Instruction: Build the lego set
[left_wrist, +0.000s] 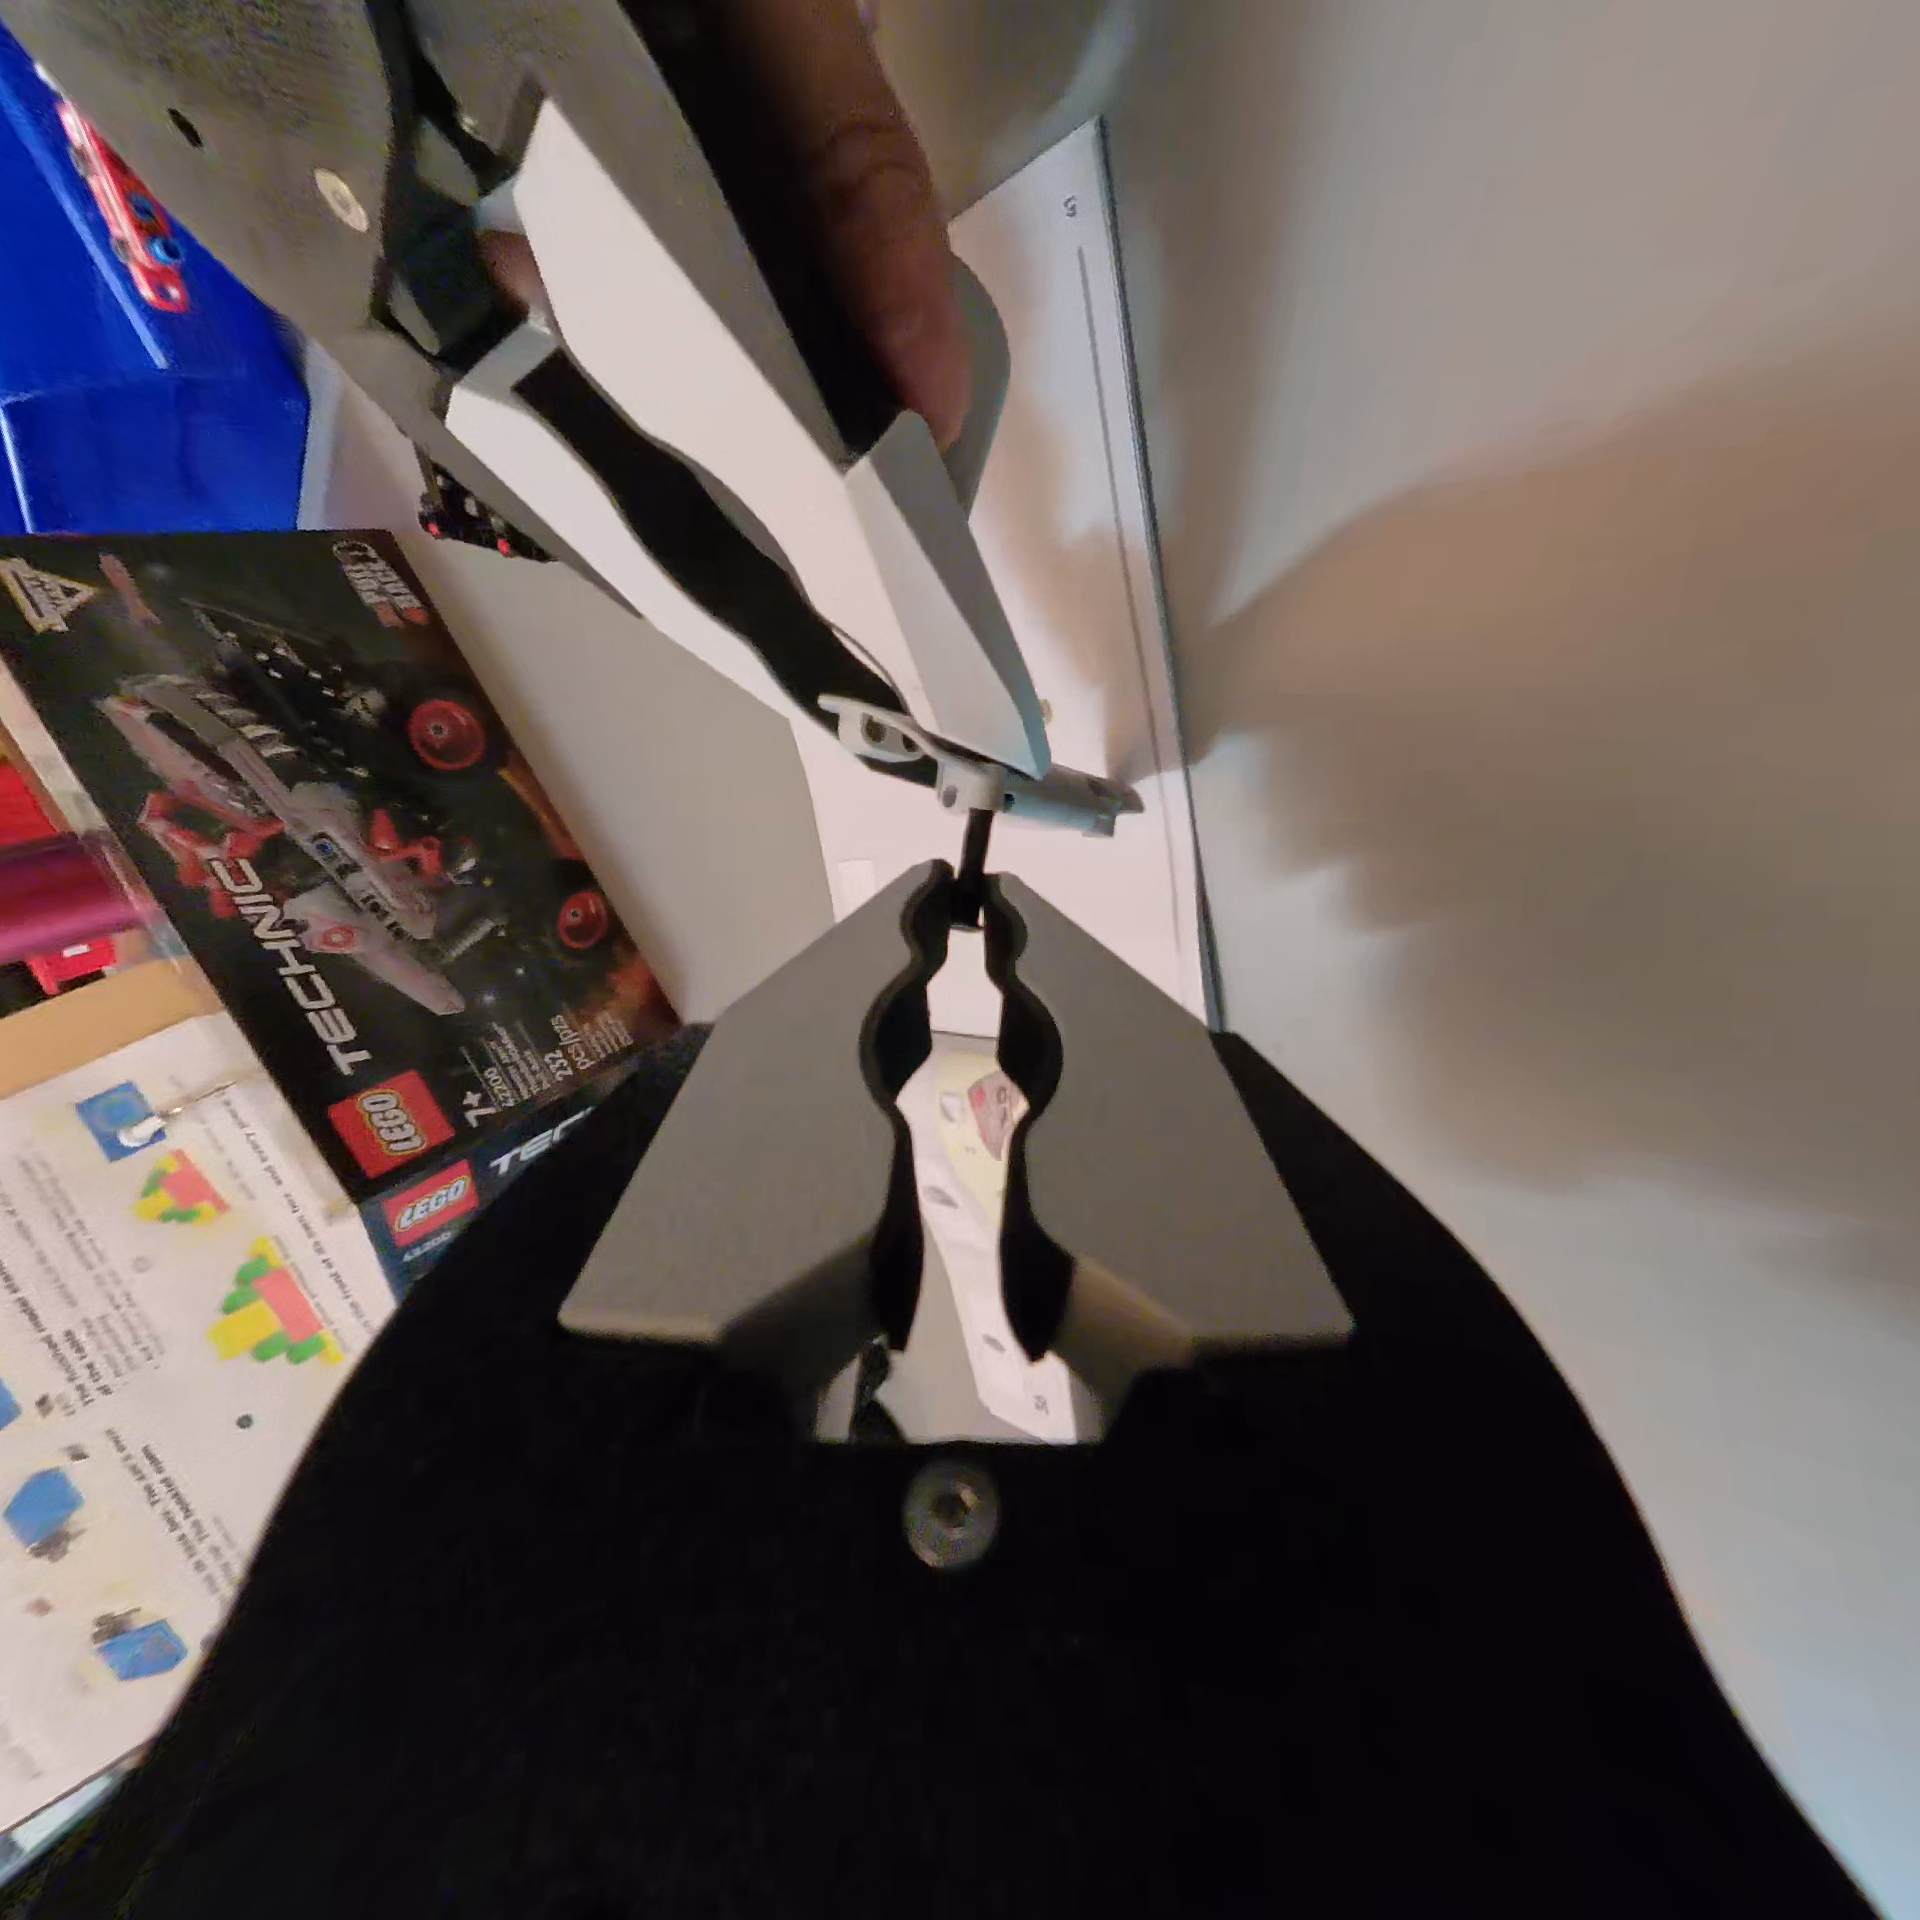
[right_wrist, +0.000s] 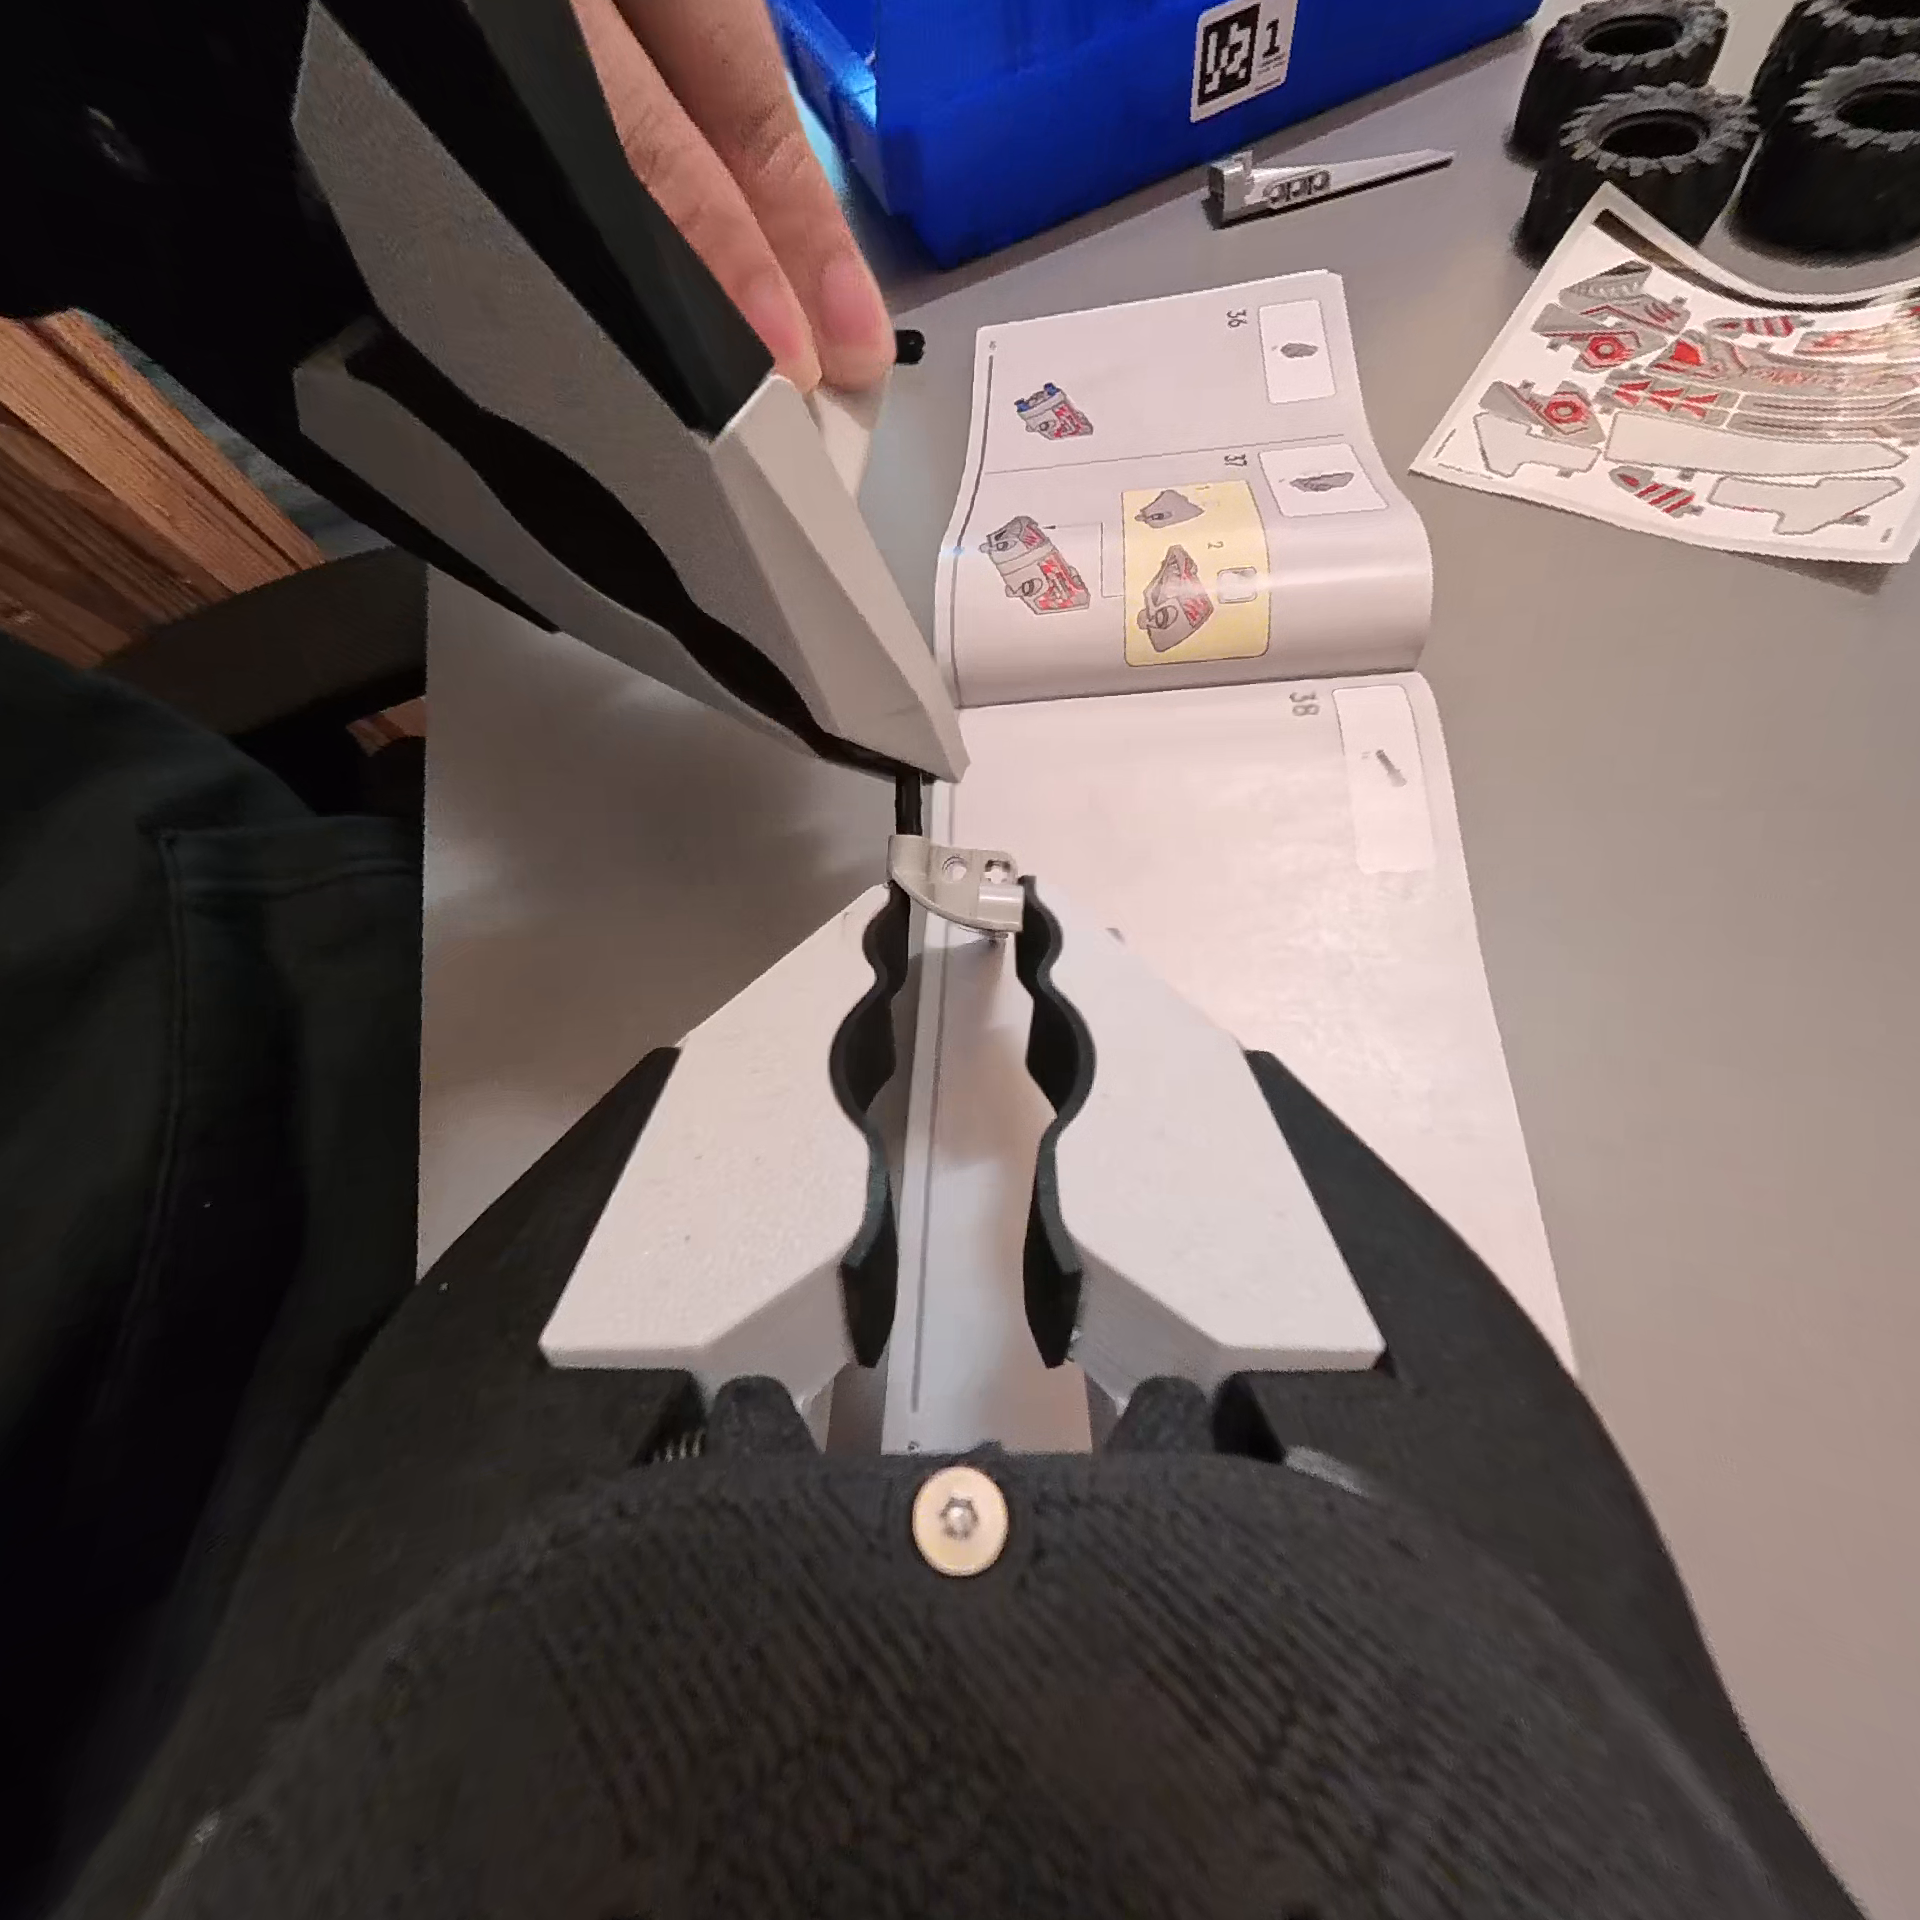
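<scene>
My left gripper (left_wrist: 968, 883) is shut on a thin black axle pin (left_wrist: 977, 847). The pin's far end meets a small light grey Lego piece (left_wrist: 1039, 795). My right gripper (right_wrist: 956, 899) is shut on that grey piece (right_wrist: 961, 883) and holds it above the open instruction booklet (right_wrist: 1195, 499). In the right wrist view the left gripper (right_wrist: 904, 769) comes down from the upper left, with the black pin (right_wrist: 909, 810) reaching the grey piece's left end. In the left wrist view the right gripper (left_wrist: 935, 743) comes in from the upper left. A hand shows on each far gripper.
A sticker sheet (right_wrist: 1704, 416), several black tyres (right_wrist: 1662, 125), a blue bin (right_wrist: 1039, 125) and a grey wedge piece (right_wrist: 1320, 177) lie beyond the booklet. The Lego set box (left_wrist: 343, 852) and a printed sheet (left_wrist: 156, 1299) lie to the left. The table edge (right_wrist: 424, 935) runs beside dark clothing. Both grippers' tips are close together, under 4 cm apart.
</scene>
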